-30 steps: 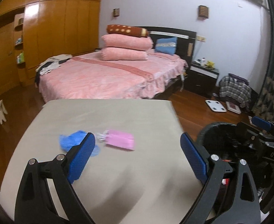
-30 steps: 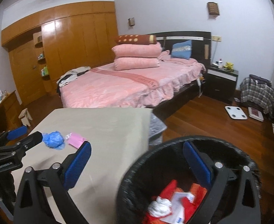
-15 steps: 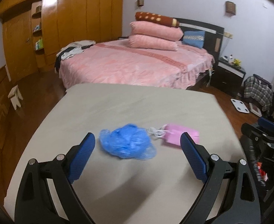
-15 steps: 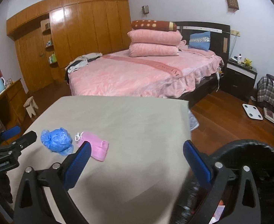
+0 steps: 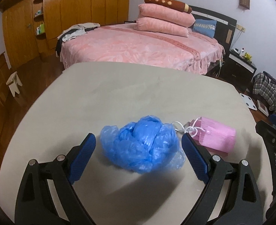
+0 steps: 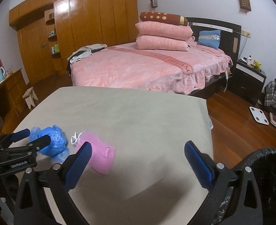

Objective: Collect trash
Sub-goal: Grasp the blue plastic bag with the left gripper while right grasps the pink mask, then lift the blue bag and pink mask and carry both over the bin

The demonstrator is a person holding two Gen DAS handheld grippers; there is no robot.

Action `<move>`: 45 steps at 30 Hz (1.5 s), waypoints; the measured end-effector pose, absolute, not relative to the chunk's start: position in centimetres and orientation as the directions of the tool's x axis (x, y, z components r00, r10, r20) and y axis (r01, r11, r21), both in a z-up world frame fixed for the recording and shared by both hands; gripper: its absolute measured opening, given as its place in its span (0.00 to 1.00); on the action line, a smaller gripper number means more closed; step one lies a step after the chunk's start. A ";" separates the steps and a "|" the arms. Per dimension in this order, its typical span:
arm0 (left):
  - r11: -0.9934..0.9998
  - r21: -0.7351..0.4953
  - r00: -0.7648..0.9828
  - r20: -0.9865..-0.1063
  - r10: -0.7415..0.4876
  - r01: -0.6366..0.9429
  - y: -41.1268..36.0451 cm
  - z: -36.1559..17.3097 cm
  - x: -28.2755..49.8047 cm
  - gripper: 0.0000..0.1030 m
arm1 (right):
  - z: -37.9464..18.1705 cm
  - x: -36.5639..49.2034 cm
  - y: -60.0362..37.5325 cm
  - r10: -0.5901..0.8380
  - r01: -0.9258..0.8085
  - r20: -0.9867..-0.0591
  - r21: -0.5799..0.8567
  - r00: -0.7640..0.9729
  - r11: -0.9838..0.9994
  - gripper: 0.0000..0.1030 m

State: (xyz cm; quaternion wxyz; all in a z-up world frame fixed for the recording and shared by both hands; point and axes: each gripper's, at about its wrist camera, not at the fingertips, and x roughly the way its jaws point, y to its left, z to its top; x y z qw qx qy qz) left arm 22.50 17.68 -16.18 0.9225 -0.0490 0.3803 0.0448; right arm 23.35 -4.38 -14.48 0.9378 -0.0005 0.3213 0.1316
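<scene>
Worktop [image 5: 138, 93]: carries crumpled bag [image 5: 141, 144] and face mask [image 5: 215, 138].
Bag: left of mask, touching its loops, between left claw [image 5: 138, 155] fingers.
Bin [image 6: 269, 180]: right of worktop.
Bed [image 6: 138, 69]: behind worktop.

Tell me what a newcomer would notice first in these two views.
The crumpled blue plastic bag lies on the beige table, framed by the open left gripper. Just to its right lies a pink face mask with white ear loops. The right gripper, also open, hangs over the table near the black trash bin.
</scene>
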 end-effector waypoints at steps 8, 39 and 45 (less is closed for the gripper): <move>0.992 -0.074 0.642 -0.767 0.011 -0.105 17.6 -18.3 24.5 0.74 | -15.0 23.9 -3.9 0.248 -0.256 -0.615 0.077 0.749 0.964 0.94; 0.985 -0.066 0.677 -0.734 0.062 -0.162 20.8 -16.5 21.6 0.44 | -18.6 26.5 4.2 0.340 -0.397 -0.722 0.098 0.602 0.912 0.82; 0.985 -0.072 0.678 -0.733 0.054 -0.157 20.4 -16.3 21.3 0.44 | -18.9 25.9 4.1 0.372 -0.422 -0.738 0.130 0.563 0.897 0.43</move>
